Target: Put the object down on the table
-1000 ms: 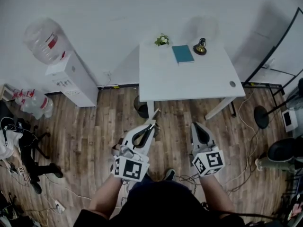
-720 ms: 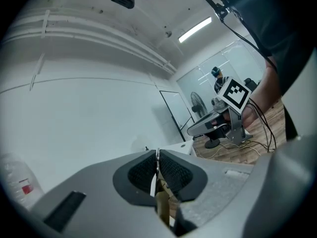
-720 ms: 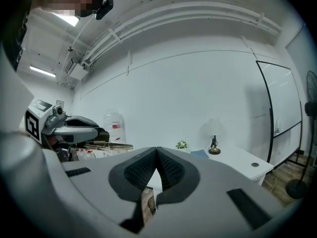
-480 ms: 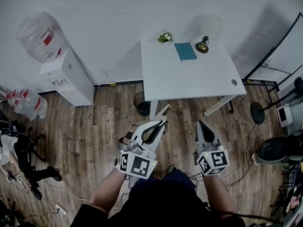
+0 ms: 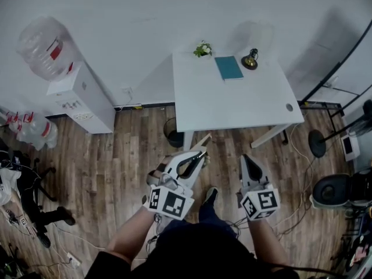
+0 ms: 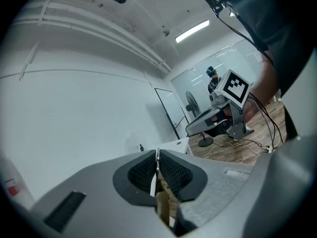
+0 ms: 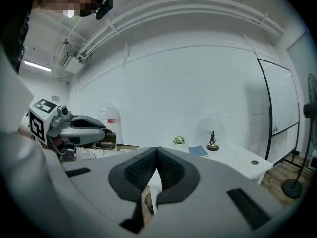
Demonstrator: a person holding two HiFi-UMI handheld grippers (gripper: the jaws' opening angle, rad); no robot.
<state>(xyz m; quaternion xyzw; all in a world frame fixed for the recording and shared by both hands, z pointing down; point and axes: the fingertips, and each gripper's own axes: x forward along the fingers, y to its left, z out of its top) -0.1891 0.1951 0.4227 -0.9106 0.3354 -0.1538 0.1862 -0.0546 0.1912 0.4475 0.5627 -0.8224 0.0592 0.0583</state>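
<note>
In the head view, the left gripper (image 5: 197,151) held a thin, pale flat object (image 5: 204,139) above the wooden floor (image 5: 128,156), short of the white table (image 5: 232,106). A small plant (image 5: 202,49), a teal book (image 5: 228,68) and a dark figurine (image 5: 250,58) stood along the table's far edge. The right gripper (image 5: 248,157) hung beside the left. In the left gripper view, the jaws were clamped on the object's thin edge. In the right gripper view, the jaws met with nothing between them

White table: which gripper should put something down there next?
Probably left: the left gripper is shut on a thin tan strip aimed at the white table; the right gripper is shut, empty.
</note>
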